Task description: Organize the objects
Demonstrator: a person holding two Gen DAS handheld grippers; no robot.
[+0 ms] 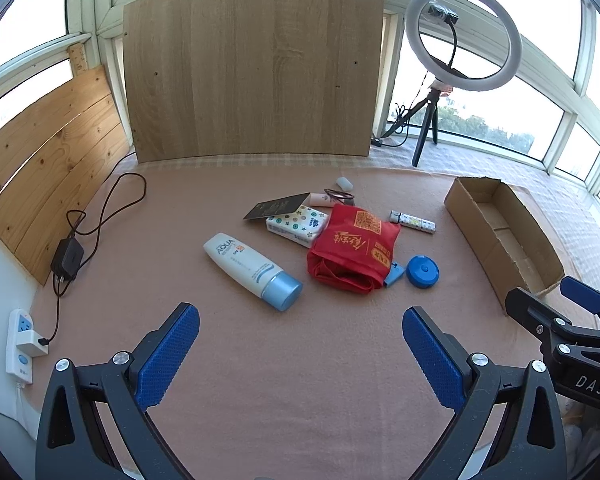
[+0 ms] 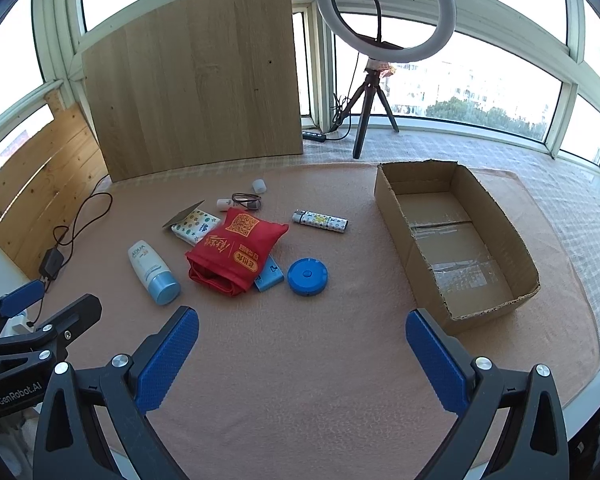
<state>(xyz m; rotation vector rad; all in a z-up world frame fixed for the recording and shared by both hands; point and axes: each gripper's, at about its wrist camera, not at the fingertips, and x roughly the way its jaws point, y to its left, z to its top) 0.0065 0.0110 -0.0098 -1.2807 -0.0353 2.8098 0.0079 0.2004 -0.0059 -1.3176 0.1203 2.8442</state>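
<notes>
Both grippers are hovering low over the near edge of the table [image 2: 300,360], which is wearing a pinkish cloth. The left gripper [image 1: 300,356] is sitting wide open with nothing between its blue pads, and the right gripper [image 2: 302,356] is doing the same, spread wide and holding nothing. The stuff to sort is lying in a loose pile around the middle of the table: a red pouch [image 2: 234,252] is sprawling in the centre, a white sunscreen tube [image 2: 152,272] with a light blue cap is lying just beside it toward the left edge, and a round blue tape measure [image 2: 307,276] is sitting just on the pouch's other side. A small blue flat thing [image 2: 269,276] is peeking out from under the pouch, touching it. Behind the pouch a patterned tissue pack [image 2: 194,230] is lying with a dark card [image 2: 182,214] leaning over it, and a patterned lighter [image 2: 320,222] is lying apart toward the box. The open cardboard box [image 2: 396,216] is sitting near the right edge, nothing in it. Toward the far edge a wooden board [image 2: 196,80] is standing upright, with a ring light [image 2: 384,12] on a tripod to its right.
</notes>
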